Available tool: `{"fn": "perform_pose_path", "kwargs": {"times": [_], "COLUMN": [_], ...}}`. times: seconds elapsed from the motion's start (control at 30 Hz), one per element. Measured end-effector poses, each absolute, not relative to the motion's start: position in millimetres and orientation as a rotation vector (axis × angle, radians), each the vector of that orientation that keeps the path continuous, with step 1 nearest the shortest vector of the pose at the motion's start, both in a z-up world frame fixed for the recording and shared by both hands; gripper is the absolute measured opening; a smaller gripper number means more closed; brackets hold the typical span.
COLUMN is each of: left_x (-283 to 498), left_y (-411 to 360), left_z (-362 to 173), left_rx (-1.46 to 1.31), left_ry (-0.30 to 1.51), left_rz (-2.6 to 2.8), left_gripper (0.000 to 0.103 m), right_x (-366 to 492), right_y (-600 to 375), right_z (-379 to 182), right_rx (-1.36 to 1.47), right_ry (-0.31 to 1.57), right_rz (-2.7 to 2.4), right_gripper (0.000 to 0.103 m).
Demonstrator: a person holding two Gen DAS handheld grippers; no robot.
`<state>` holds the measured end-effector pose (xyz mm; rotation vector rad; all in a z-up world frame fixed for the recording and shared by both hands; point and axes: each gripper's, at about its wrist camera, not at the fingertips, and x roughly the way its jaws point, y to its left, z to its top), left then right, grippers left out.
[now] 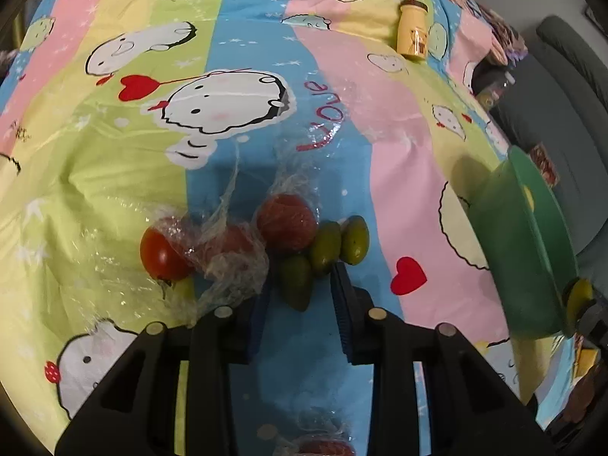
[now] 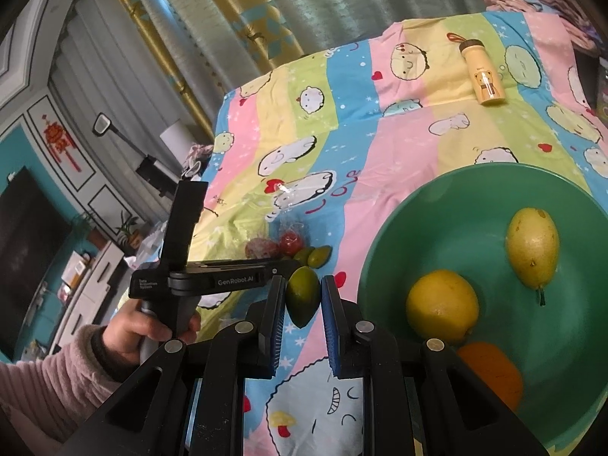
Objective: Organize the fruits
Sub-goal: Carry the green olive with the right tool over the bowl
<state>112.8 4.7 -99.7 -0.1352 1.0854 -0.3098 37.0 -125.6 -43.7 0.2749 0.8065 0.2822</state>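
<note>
Sitting between the right tongs point(image 2: 303, 296), a green fruit point(image 2: 303, 298) is clamped.

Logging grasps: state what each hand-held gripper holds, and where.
Right hand-held gripper pinches a green fruit across its middle. Left hand-held gripper holds nothing; a second green fruit lies between its fingers, untouched.

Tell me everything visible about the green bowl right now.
The green bowl is round, deep and smooth, plastic by its look, uniformly teal-green inside. It sits on the striped cartoon bedsheet, to the right of the loose fruit pile. Inside lie a round yellow lemon, an elongated yellow fruit with a small stem, and an orange fruit near the front wall. In the left wrist view it appears at the right edge, seen side-on.
</note>
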Motion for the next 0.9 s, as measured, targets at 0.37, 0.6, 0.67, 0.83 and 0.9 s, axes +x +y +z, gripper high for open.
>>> {"fn": "perform_pose_path", "kwargs": {"times": [0.37, 0.6, 0.67, 0.83, 0.9], "left_x": [104, 78, 72, 64, 62], "left_y": [3, 2, -1, -13, -21], "left_z": [-100, -63, -52, -27, -20], "left_rx": [-0.076, -0.108, -0.109, -0.123, -0.123], "left_ry": [1.074, 0.990, 0.965, 0.915, 0.903], "left_rz": [-0.308, -0.356, -0.371, -0.428, -0.453], "left_gripper": [0.019, 0.019, 0.019, 0.019, 0.019], "right_x": [35, 31, 29, 25, 22], "right_y": [-128, -129, -131, -135, -138], "right_z": [-40, -33, -31, -25, -23], "right_rx": [0.270, 0.262, 0.264, 0.265, 0.269], "right_ry": [0.796, 0.777, 0.770, 0.751, 0.743], "right_rz": [0.268, 0.259, 0.255, 0.242, 0.236], "right_gripper": [0.021, 0.021, 0.021, 0.021, 0.021]}}
